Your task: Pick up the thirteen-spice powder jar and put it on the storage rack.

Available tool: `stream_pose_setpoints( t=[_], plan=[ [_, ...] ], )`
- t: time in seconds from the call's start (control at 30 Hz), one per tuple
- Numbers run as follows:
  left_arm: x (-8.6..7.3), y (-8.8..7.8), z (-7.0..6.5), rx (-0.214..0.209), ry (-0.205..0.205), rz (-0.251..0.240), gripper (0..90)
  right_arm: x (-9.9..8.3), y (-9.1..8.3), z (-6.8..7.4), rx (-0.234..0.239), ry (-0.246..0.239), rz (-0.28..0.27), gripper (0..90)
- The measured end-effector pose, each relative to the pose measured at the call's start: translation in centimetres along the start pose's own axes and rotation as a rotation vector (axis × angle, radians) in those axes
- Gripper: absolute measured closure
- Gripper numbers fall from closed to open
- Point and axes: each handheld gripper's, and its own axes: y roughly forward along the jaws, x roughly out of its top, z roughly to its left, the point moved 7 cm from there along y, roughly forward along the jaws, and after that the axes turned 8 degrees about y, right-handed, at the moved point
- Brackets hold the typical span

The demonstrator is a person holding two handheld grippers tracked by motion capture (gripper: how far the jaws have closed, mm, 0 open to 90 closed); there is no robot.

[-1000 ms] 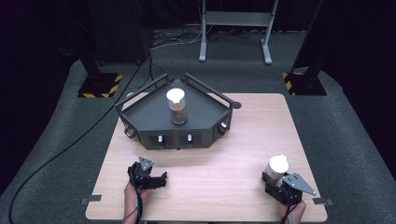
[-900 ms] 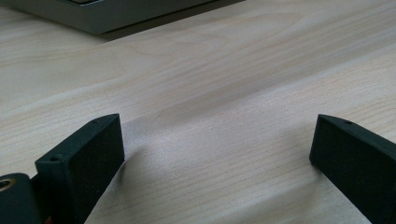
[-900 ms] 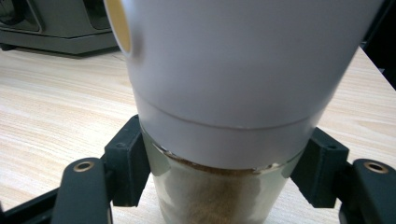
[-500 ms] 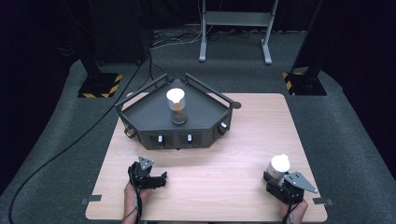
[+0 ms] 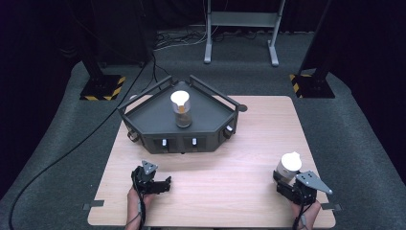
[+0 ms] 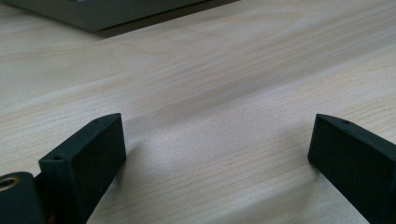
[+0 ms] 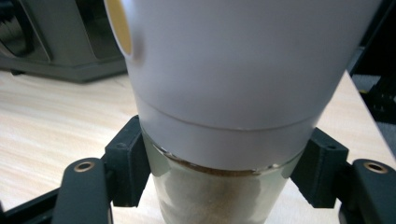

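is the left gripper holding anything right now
No, the left gripper has its jaws wide apart with bare wooden table between them.

Counter [image 5: 239, 163]: pale wood grain, smooth with a soft sheen.
Jar [image 7: 224, 196]: clear glossy glass under a smooth matt white plastic cap [image 7: 243, 70].
Right gripper [image 7: 224, 175]: matt black plastic.
Tray [image 5: 153, 117]: dark grey, matt.
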Motion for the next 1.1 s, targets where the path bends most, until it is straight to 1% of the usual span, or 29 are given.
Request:
stream_pose_setpoints(
  t=[0.13, 0.33, 0.6, 0.87, 1.1],
  plan=[
    [0.0, 0.0, 0.0, 0.001, 0.003, -0.002, 4.2, 1.3, -0.2, 0.3, 0.016, -0.012, -0.025, 30.1],
    [0.0, 0.0, 0.0, -0.001, 0.002, -0.002, 4.5, 3.3, -0.1, 0.9, 0.038, -0.039, -0.046, 30.1],
    [0.0, 0.0, 0.0, -0.001, 0.002, -0.002, 4.6, 6.2, 0.3, 2.2, 0.072, -0.1, -0.073, 30.1],
    [0.0, 0.0, 0.0, -0.001, 0.001, -0.002, 4.6, 8.1, 1.2, 3.2, 0.104, -0.137, -0.073, 30.1],
    [0.0, 0.0, 0.0, -0.001, 0.002, -0.002, 4.6, 9.6, 2.0, 3.9, 0.128, -0.155, -0.076, 30.1]
  ],
)
